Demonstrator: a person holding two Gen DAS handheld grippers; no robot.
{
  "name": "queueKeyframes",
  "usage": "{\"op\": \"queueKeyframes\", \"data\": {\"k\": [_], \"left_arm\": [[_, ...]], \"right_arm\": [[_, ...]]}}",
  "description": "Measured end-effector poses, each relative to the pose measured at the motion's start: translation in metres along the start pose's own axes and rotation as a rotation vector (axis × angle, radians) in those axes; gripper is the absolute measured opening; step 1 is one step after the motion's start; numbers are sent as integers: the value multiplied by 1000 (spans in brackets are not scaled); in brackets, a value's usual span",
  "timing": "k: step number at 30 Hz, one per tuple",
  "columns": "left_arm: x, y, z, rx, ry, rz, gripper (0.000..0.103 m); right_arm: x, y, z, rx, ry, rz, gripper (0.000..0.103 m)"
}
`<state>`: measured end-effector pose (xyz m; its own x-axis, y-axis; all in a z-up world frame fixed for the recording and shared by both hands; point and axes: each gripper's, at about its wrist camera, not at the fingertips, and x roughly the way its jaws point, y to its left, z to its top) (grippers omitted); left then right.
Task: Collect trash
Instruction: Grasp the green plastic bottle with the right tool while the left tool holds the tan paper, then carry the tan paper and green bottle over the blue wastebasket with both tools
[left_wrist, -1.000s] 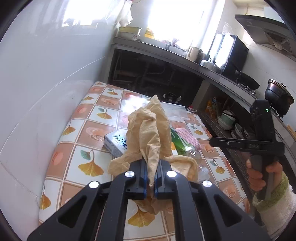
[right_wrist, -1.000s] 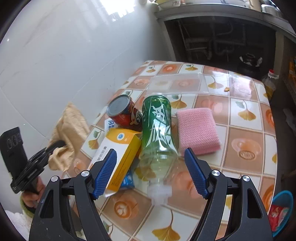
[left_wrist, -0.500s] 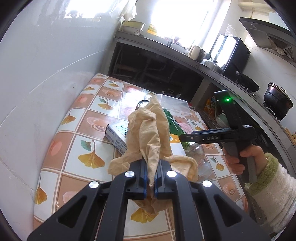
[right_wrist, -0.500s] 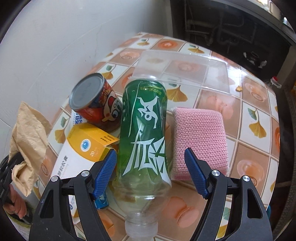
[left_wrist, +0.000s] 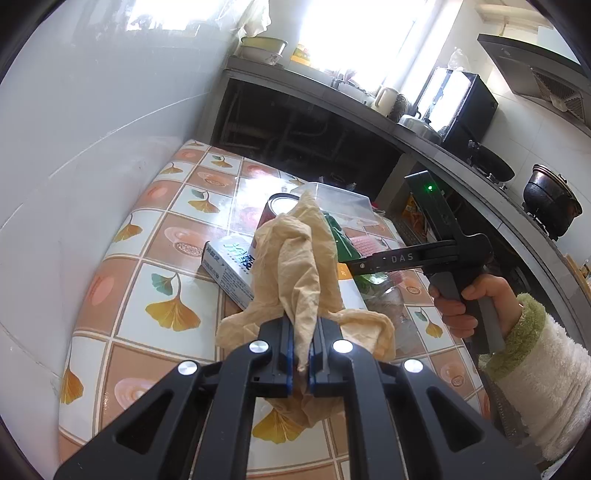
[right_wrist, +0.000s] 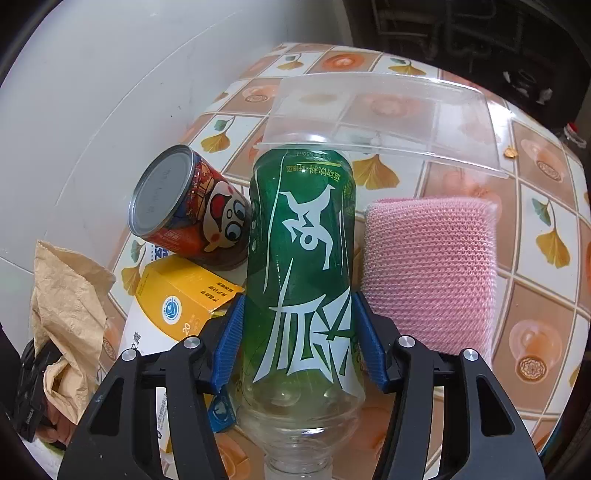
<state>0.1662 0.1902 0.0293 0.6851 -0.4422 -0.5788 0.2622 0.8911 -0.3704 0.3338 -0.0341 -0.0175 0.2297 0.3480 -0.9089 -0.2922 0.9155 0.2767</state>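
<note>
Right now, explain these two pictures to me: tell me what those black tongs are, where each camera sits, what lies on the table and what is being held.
There is no robot here: a person holds a hand-held two-finger gripper in each hand, and each carries a wide-angle camera looking along its fingers.

One picture is from the left gripper. It is shut on a crumpled brown paper bag. At right you see the person's other hand holding the right tool.

The other is from the right gripper. Its blue fingers are closing on either side of a green plastic bottle lying on the tiled table.

Also on the table: a red can on its side, a yellow box, a pink sponge and a clear plastic lid.
</note>
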Motion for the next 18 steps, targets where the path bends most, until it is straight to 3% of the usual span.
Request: {"op": "queueKeyframes", "data": {"k": [10,18], "left_arm": [[-3,-5,0,5,-5,5,5],[-15,-15,1,21,-17,8,5]], "right_arm": [[-18,-4,-21,23,-7,-2,53],[-47,-11,-58,50,-30,38,53]]}}
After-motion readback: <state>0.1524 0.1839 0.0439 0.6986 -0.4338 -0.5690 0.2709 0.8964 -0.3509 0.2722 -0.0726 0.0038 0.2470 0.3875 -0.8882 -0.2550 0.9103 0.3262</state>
